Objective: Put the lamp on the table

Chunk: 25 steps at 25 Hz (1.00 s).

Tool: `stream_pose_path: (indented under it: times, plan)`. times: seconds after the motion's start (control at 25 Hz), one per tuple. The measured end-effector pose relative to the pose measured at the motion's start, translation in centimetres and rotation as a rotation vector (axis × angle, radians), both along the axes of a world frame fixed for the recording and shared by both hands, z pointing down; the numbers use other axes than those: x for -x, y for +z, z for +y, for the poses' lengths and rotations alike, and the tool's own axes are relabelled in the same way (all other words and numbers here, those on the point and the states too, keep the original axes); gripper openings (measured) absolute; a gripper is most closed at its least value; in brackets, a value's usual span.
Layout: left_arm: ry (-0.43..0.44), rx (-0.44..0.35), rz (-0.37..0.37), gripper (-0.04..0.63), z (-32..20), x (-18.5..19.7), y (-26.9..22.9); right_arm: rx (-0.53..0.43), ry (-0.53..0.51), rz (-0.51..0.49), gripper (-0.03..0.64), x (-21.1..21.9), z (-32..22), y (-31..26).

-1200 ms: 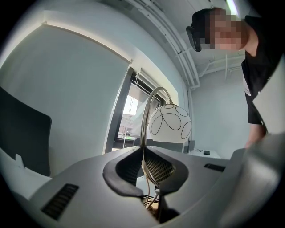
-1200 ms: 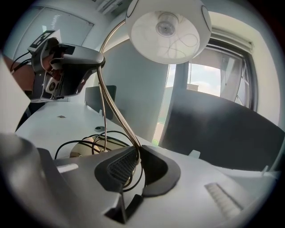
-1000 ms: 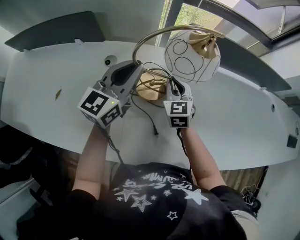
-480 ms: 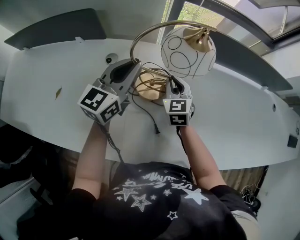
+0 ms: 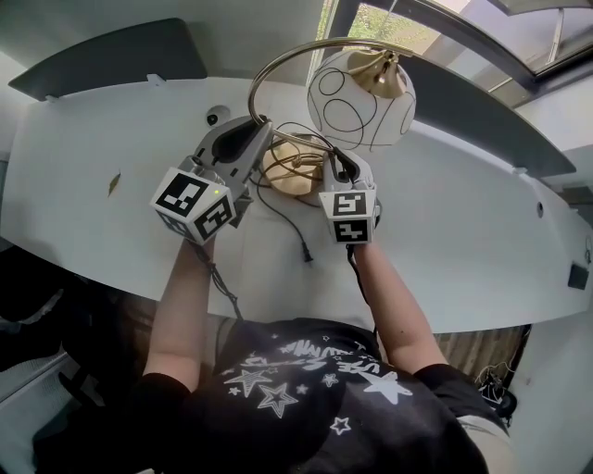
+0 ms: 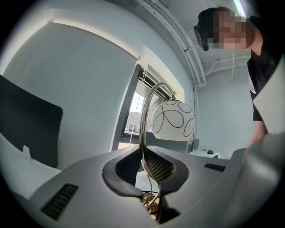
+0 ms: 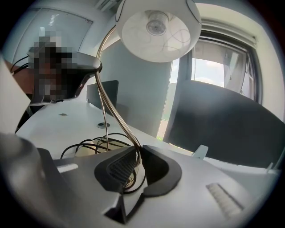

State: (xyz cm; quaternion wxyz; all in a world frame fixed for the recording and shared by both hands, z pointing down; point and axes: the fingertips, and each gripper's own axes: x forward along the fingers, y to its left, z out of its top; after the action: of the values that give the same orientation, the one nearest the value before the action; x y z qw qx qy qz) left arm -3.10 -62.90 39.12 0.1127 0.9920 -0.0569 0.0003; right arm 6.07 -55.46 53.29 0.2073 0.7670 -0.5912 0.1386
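The lamp has a white globe shade point(image 5: 361, 88) with black line patterns, a curved brass stem point(image 5: 264, 74) and a round brass base point(image 5: 292, 173) low over the white table point(image 5: 111, 139). I cannot tell whether the base touches the table. My left gripper point(image 5: 252, 131) is shut on the stem's lower left part; the stem point(image 6: 143, 133) rises from between its jaws toward the shade point(image 6: 173, 121). My right gripper point(image 5: 338, 163) is shut on the stem point(image 7: 133, 147) close by the base, with the black cord point(image 7: 89, 144) looped round there and the shade point(image 7: 156, 26) overhead.
The black cord point(image 5: 295, 231) trails from the base toward the table's near edge. A round grommet point(image 5: 218, 118) sits in the table at the back left. Dark panels point(image 5: 111, 60) stand behind the table, and a window point(image 5: 389, 23) lies beyond.
The shade and the stem's arc have swung left and a little farther away. Both grippers shifted slightly left with the lamp, still shut on the stem.
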Motion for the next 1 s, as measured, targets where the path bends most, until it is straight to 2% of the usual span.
stream_pose_path:
  times: [0.24,0.44,0.76,1.0]
  plan:
    - [-0.026,-0.008,-0.035,0.043,-0.2,0.2,0.3,-0.002,0.010,-0.011,0.043,0.1,-0.1,0.1]
    - [-0.058,-0.007,-0.087,0.043,-0.2,0.2,0.3,-0.015,-0.006,-0.063,0.046,0.6,-0.3,0.0]
    - [-0.125,-0.004,-0.156,0.043,-0.2,0.2,0.5,-0.018,-0.032,-0.118,0.144,1.4,-0.2,0.1]
    - [-0.173,-0.021,-0.157,0.043,-0.2,0.9,0.3,-0.047,-0.008,-0.109,0.153,1.5,0.5,-0.9]
